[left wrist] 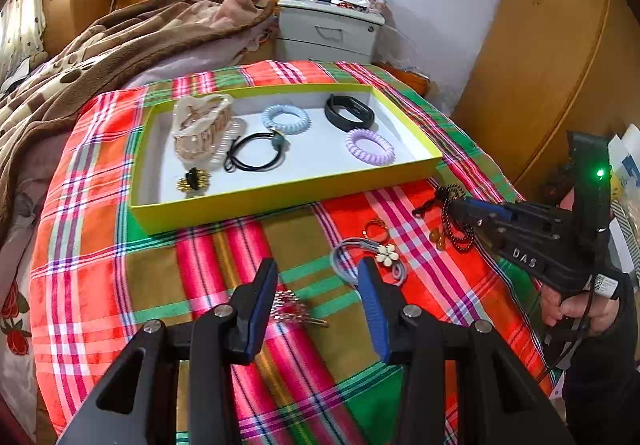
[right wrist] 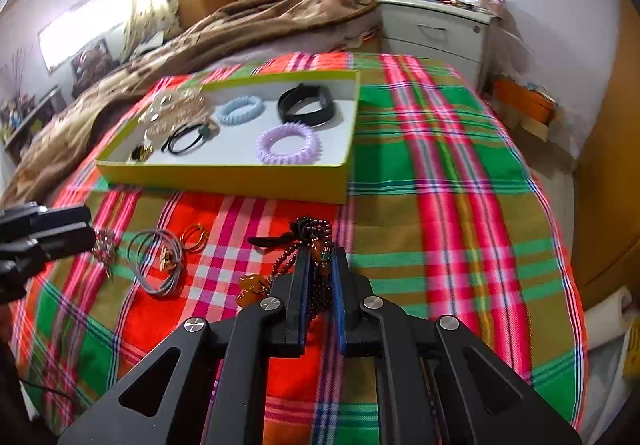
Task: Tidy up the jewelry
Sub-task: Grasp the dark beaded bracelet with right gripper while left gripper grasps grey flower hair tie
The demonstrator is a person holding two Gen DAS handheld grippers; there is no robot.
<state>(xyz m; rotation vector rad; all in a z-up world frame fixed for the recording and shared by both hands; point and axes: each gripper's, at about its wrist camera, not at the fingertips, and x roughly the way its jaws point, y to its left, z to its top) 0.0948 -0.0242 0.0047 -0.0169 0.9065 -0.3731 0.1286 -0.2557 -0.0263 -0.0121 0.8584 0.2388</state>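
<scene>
My right gripper (right wrist: 320, 265) clamps a dark red beaded bracelet with amber pendants (right wrist: 316, 241) on the bright plaid cloth (right wrist: 440, 173), just in front of the shallow yellow-green cardboard tray (right wrist: 240, 181). My left gripper (left wrist: 318, 277) hangs over the cloth, tongs apart and empty, near a grey hair tie with a white flower (left wrist: 372, 257). Inside the tray lie a lilac coil hair tie (right wrist: 288, 143) and a black wristband (right wrist: 306, 105).

Woven plaid cloth (left wrist: 224, 257) lying matt, slightly ribbed. Yellow-green cardboard tray (left wrist: 280, 201) showing smooth matt white inside. Lilac coil tie (left wrist: 370, 146) gleaming glossy plastic. Dark bead bracelet (right wrist: 316, 241) shining. Brown blanket (left wrist: 100, 45) looking fleecy.
</scene>
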